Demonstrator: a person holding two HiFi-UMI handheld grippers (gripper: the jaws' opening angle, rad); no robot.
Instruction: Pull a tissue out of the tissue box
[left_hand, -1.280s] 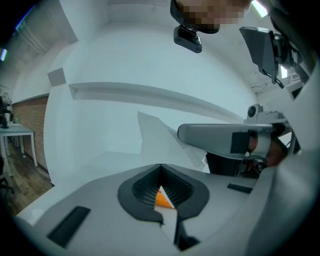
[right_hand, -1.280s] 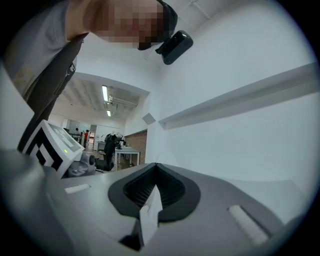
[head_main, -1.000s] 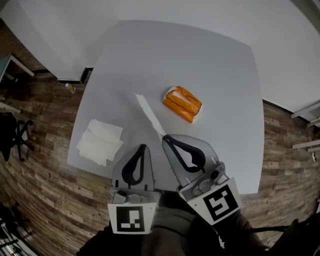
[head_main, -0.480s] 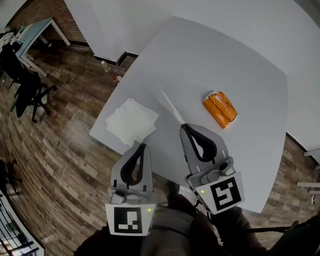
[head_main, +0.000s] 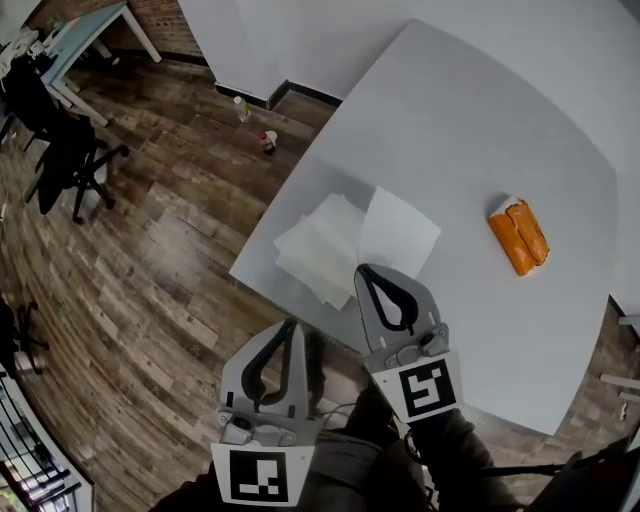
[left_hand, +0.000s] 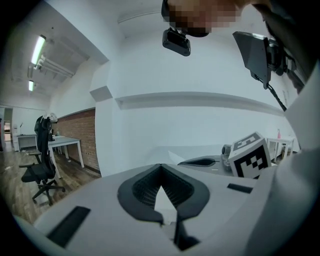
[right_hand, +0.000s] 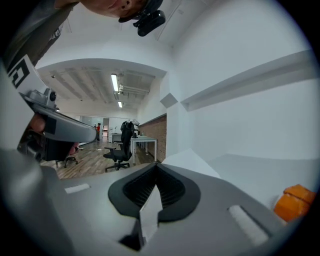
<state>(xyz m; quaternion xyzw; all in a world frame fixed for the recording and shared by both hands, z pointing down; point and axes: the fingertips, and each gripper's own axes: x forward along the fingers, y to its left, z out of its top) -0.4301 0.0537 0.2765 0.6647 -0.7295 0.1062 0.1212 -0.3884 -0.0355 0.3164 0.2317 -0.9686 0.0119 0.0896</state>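
Note:
An orange tissue pack (head_main: 520, 235) lies at the right of the grey table (head_main: 480, 130); it also shows as an orange tissue pack (right_hand: 296, 201) low at the right of the right gripper view. My right gripper (head_main: 364, 270) is shut on a white tissue (head_main: 398, 232), which spreads flat over the table beyond its tip, well left of the pack. A strip of that tissue (right_hand: 150, 215) shows between the closed jaws. My left gripper (head_main: 290, 324) hangs over the floor, off the table's near edge, its tips together with nothing held.
A pile of loose tissues (head_main: 315, 250) lies by the table's left edge, touching the held sheet. On the wooden floor are two small bottles (head_main: 268, 142) near the wall, and office chairs (head_main: 70, 160) stand at the left.
Both grippers moved left, away from the pack. The held tissue, earlier a narrow strip, now lies spread next to the pile. The left gripper has gone from above the table to above the floor.

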